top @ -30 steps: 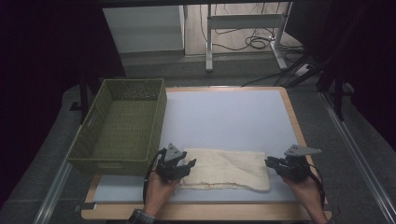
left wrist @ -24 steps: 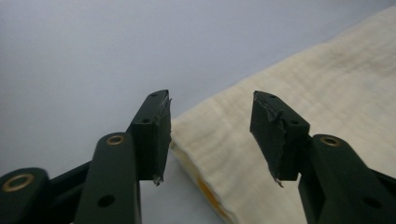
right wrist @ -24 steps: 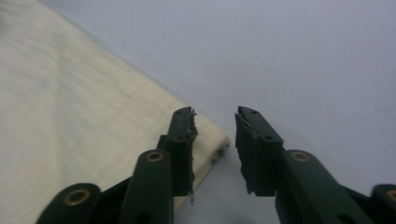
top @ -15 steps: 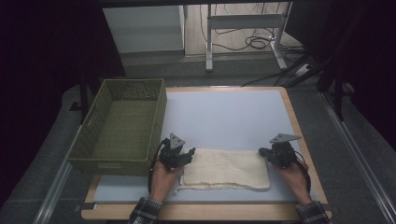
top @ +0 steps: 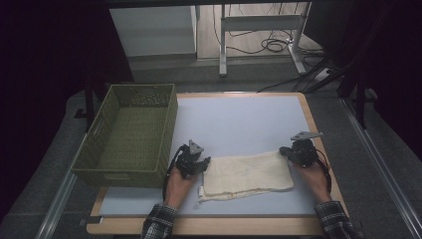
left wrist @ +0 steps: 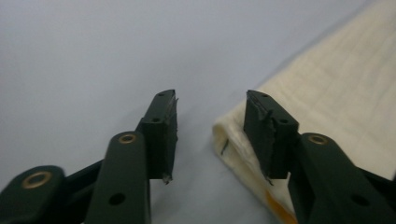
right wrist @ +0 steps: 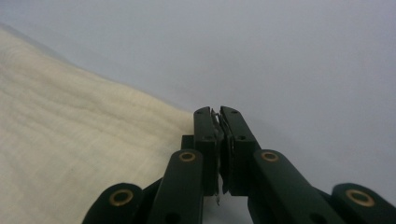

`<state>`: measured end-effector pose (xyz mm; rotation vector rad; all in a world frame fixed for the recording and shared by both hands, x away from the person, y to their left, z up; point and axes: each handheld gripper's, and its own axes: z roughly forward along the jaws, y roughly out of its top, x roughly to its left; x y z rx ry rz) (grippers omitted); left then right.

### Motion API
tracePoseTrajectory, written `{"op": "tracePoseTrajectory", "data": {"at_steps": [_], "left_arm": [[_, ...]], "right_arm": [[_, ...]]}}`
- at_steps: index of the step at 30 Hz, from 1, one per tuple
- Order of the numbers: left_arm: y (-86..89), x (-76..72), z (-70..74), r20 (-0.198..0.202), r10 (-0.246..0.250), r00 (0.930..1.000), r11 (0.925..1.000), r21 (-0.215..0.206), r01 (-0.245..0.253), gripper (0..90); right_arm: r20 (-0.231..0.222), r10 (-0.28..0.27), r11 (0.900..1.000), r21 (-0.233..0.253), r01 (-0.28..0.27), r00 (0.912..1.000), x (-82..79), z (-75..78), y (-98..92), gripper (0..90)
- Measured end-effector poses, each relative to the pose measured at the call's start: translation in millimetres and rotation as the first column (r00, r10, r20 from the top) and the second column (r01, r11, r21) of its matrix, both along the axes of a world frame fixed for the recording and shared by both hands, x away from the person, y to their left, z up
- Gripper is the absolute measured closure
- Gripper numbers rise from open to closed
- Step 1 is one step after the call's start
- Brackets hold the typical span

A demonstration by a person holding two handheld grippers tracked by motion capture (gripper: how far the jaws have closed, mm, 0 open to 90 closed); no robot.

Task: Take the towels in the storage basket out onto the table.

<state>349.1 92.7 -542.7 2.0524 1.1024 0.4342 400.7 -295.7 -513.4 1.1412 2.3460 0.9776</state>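
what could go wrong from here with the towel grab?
1. The left gripper is open, with one jaw over the folded cream towel corner; closing may catch only the top layer.
2. The right gripper looks shut beside the towel's edge, apparently holding nothing; lifting now could raise one end only, unfolding it short of the green basket.

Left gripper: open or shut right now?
Open. In the left gripper view the left gripper has its jaws wide apart, straddling the corner of the cream towel.
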Motion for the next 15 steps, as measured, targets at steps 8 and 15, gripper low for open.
{"op": "tracePoseTrajectory", "data": {"at_steps": [8, 15], "left_arm": [[7.7, -12.1, 4.0, 0.025, -0.020, 0.9995, 0.9997, 0.016, 0.020, 86.0], [9.7, -9.5, -1.2, 0.028, 0.022, 0.9994, 0.9992, 0.033, -0.023, 58.4]], "right_arm": [[-0.002, 0.002, 0.999, 0.036, -0.002, 1.0000, 6.1, 1.9, 3.9, 85.8], [0.012, 0.013, 0.999, 0.036, -0.013, 0.9998, 6.7, 3.1, 9.8, 78.1]]}}
